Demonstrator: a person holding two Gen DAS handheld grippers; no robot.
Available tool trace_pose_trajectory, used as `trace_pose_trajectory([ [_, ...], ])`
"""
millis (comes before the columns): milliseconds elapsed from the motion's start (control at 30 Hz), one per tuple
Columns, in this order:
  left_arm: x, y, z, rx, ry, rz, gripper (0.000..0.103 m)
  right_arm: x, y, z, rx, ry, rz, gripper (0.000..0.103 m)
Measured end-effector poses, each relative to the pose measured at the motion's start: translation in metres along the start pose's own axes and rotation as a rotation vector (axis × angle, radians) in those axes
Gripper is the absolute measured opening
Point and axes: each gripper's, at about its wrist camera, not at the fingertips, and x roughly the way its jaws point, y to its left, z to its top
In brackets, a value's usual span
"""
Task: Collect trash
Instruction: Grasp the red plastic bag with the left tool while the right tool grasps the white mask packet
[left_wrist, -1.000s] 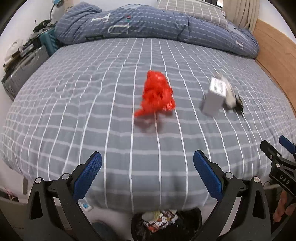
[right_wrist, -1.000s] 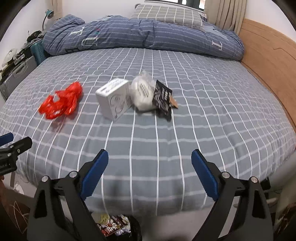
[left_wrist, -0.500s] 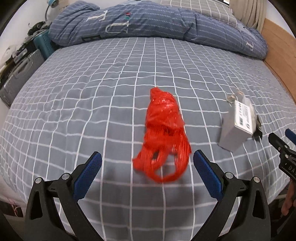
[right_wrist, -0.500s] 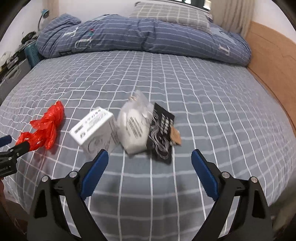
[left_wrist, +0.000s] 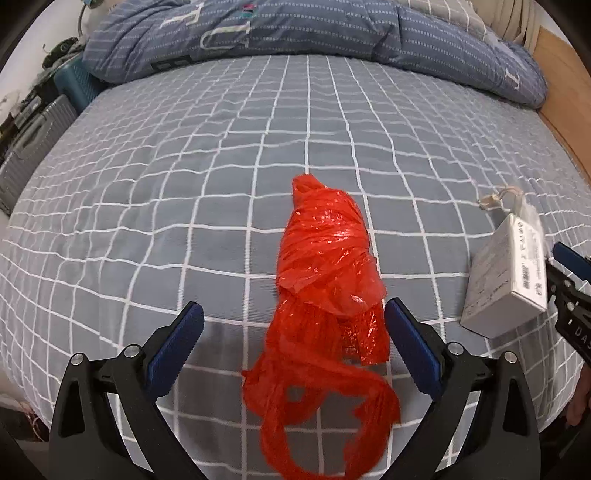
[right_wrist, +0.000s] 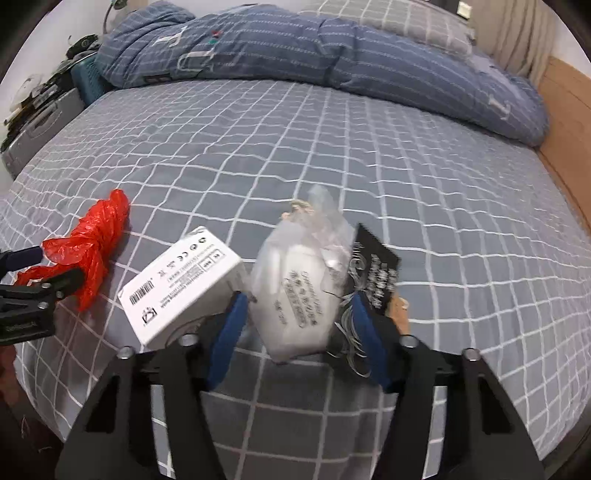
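While the left claw stood spread wide over the near edge of the bed, the red bag lay crumpled between its blue pads, its torn, looped handles trailing toward the camera; neither pad visibly touched the plastic. The bag was knotted and twisted, and whether anything was inside it could not be told. Just right of it sat a white box, closed, printed with a barcode and small marks, lying tilted on the checked sheet. Next came a clear pouch holding something white with printed lettering. The right claw was partly drawn in around the pouch, one pad against its left side beside the box, the other at its right edge; whether it pinched firmly could not be told. A black printed card lay just right of the pouch, touching it, with a brown tag at its lower corner. A blue duvet was heaped along the far side of the bed.
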Motion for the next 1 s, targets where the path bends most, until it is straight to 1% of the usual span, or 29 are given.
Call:
trace_pose_trajectory([
  [67,0.008,-0.002,0.000,0.003,0.025,-0.016,0.088,0.004,0.002,0.002,-0.008,0.008,0.012,0.045],
  [133,0.016,-0.002,0.001,-0.009,0.054,-0.051,0.080,0.009,0.004,0.004,-0.014,0.019,0.022,0.043],
  [167,0.019,-0.002,0.001,-0.014,0.064,-0.061,0.079,0.012,0.004,0.004,-0.014,0.029,0.026,0.041],
  [233,0.025,-0.003,0.002,-0.017,0.075,-0.073,0.070,0.017,0.004,0.004,-0.008,0.045,0.036,0.039],
  [267,0.027,-0.004,0.002,-0.015,0.080,-0.079,0.068,0.019,0.003,0.004,-0.004,0.049,0.039,0.039],
  [333,0.032,-0.006,0.002,-0.010,0.088,-0.086,0.056,0.025,0.004,0.005,-0.002,0.066,0.039,0.034],
  [400,0.036,-0.011,0.003,0.008,0.091,-0.080,0.048,0.030,0.001,0.005,0.015,0.078,0.051,0.029],
  [433,0.038,-0.013,0.002,0.019,0.089,-0.077,0.039,0.031,0.000,0.004,0.025,0.080,0.057,0.027],
  [533,0.040,-0.019,0.002,0.035,0.086,-0.083,0.029,0.034,-0.001,0.001,0.035,0.080,0.062,0.021],
  [600,0.040,-0.020,0.003,0.040,0.083,-0.085,0.025,0.033,-0.002,0.000,0.045,0.077,0.065,0.020],
  [700,0.037,-0.021,0.002,0.052,0.075,-0.083,0.022,0.032,-0.002,-0.001,0.045,0.070,0.062,0.019],
  [1000,0.025,-0.018,0.000,0.046,0.057,-0.085,0.021,0.018,0.000,-0.001,0.049,0.032,0.043,0.018],
])
